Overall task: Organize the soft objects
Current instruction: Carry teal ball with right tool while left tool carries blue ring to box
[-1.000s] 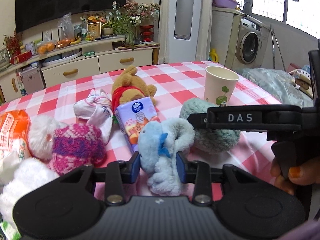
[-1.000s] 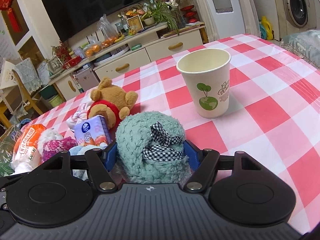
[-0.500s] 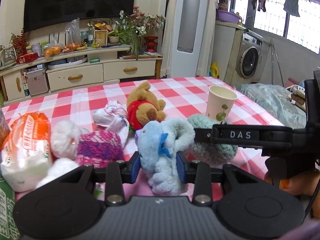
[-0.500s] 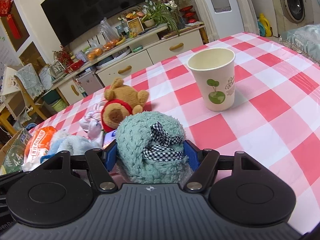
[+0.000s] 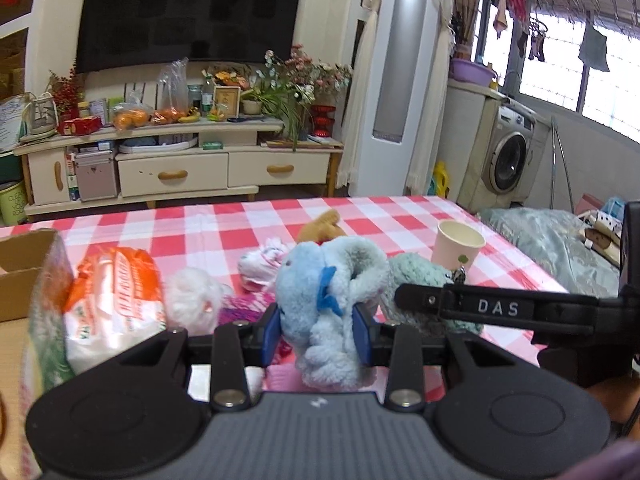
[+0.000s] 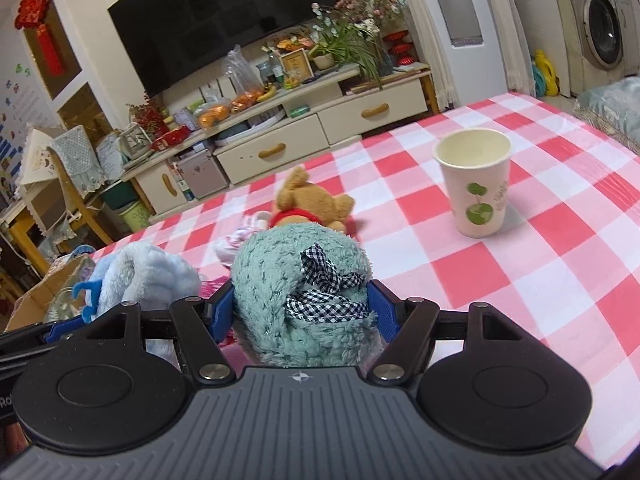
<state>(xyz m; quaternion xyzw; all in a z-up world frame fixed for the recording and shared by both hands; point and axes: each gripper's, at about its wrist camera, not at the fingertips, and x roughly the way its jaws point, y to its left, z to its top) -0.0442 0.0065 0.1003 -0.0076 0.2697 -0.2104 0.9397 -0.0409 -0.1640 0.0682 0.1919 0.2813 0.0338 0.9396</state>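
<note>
My left gripper (image 5: 316,332) is shut on a fluffy light blue soft toy (image 5: 328,304) and holds it above the checked table (image 5: 192,224). My right gripper (image 6: 302,312) is shut on a fluffy teal soft toy (image 6: 296,280) with a checked ribbon, also lifted. The teal toy (image 5: 420,280) and the right gripper's arm show in the left wrist view; the blue toy (image 6: 140,276) shows in the right wrist view. On the table lie a brown bear in a red top (image 6: 308,204), a white patterned cloth bundle (image 5: 262,260) and a white and pink knitted toy (image 5: 192,300).
A paper cup (image 6: 476,184) stands on the table to the right. An orange and white packet (image 5: 112,300) and a cardboard box (image 5: 24,276) sit at the left edge. A TV cabinet stands behind the table, a washing machine at the far right.
Both grippers have risen and drawn back with their toys still held. The table objects now look lower and farther. The box at the left has come into view.
</note>
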